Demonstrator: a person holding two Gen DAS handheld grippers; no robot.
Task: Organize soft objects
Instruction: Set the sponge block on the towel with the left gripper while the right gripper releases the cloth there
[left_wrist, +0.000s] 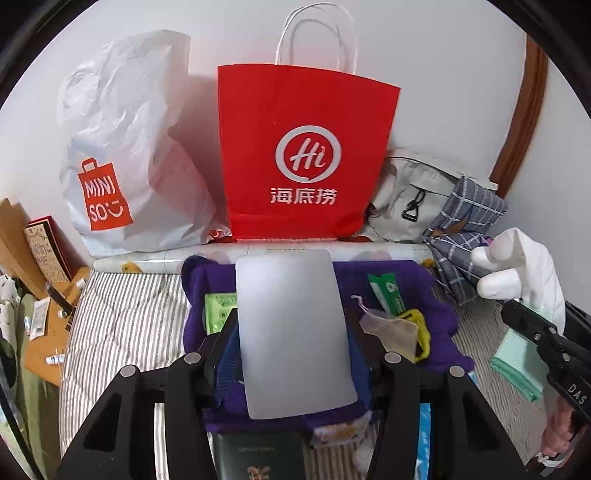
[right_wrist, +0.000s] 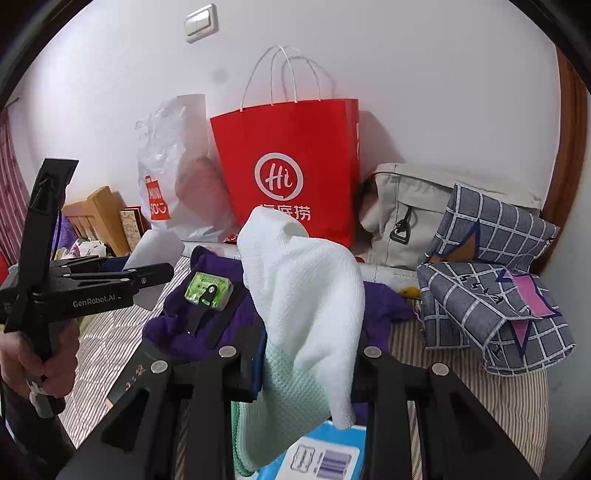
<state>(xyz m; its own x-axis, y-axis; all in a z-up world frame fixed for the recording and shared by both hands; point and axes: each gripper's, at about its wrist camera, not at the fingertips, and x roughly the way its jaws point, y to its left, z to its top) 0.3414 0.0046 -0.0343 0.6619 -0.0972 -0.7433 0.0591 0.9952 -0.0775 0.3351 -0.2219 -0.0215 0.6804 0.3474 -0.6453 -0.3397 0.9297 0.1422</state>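
My left gripper (left_wrist: 291, 326) is shut on a flat grey sheet (left_wrist: 291, 354) with rounded corners, which stands upright between the blue pads. In the right wrist view this gripper (right_wrist: 155, 273) shows at the left, a hand on its grip. My right gripper (right_wrist: 310, 339) is shut on a white and mint-green cloth (right_wrist: 306, 288) that drapes over the jaws and hangs below them. That cloth (left_wrist: 524, 258) also shows at the right edge of the left wrist view. Both grippers hang over a purple cloth (left_wrist: 436, 317) spread on the striped bedding (left_wrist: 122, 325).
Against the wall stand a red paper bag (left_wrist: 306, 147), a white plastic bag (left_wrist: 122, 155) and a beige bag (right_wrist: 406, 210). A grey checked cloth (right_wrist: 491, 295) lies at the right. Green packets (left_wrist: 388, 295), a small pouch (left_wrist: 391, 328) and a mint cloth (left_wrist: 517, 365) lie around.
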